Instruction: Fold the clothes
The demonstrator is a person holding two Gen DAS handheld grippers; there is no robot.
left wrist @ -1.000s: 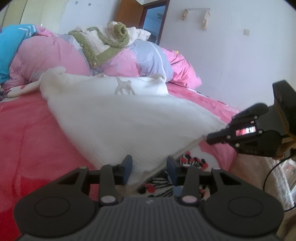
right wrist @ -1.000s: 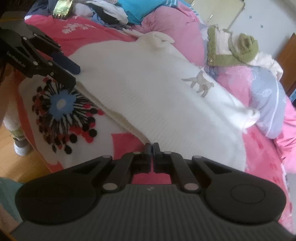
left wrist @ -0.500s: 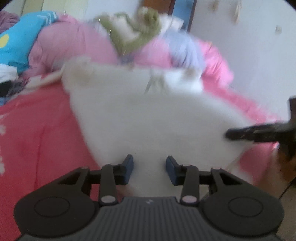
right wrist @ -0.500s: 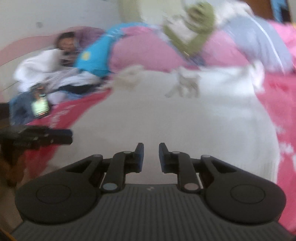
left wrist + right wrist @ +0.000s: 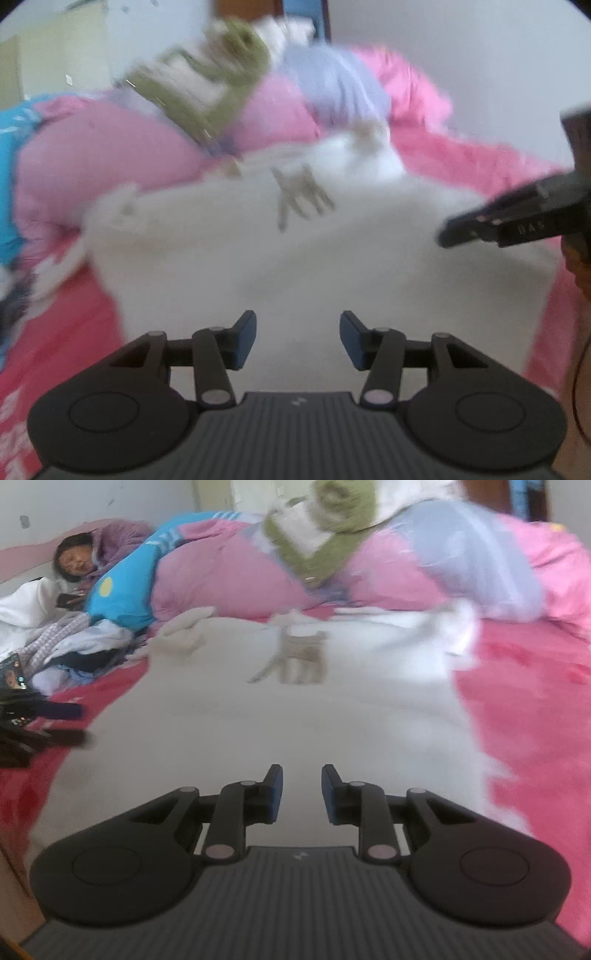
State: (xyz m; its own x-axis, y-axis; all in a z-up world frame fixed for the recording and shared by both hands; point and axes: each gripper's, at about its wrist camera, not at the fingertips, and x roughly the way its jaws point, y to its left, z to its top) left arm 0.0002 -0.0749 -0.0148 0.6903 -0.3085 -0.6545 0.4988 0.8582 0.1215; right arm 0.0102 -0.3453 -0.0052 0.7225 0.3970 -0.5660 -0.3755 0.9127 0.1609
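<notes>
A white sweater (image 5: pixel 295 266) with a grey animal motif (image 5: pixel 299 195) lies spread on the pink bed. My left gripper (image 5: pixel 297 338) hovers over its near part. Its jaws are opening, and only the cloth below shows in the gap; the pads press on nothing. The right gripper (image 5: pixel 480 225) reaches in from the right over the sweater's edge. In the right wrist view the sweater (image 5: pixel 277 731) fills the middle, and my right gripper (image 5: pixel 302 794) is above it, jaws opening with nothing gripped. The left gripper (image 5: pixel 55 723) shows at the left edge. Both views are motion-blurred.
A bunched pink and lilac quilt (image 5: pixel 229 579) lies behind the sweater, with a green and white garment (image 5: pixel 317 535) on top. A blue garment (image 5: pixel 122 594) and a pile of clothes (image 5: pixel 74 642) sit at the left. A person (image 5: pixel 74 561) lies at the bed's far left.
Both grippers have swung in over the sweater from the bed's near corner. The right gripper went from shut to open, and the left one stands wider. The sweater now fills both views.
</notes>
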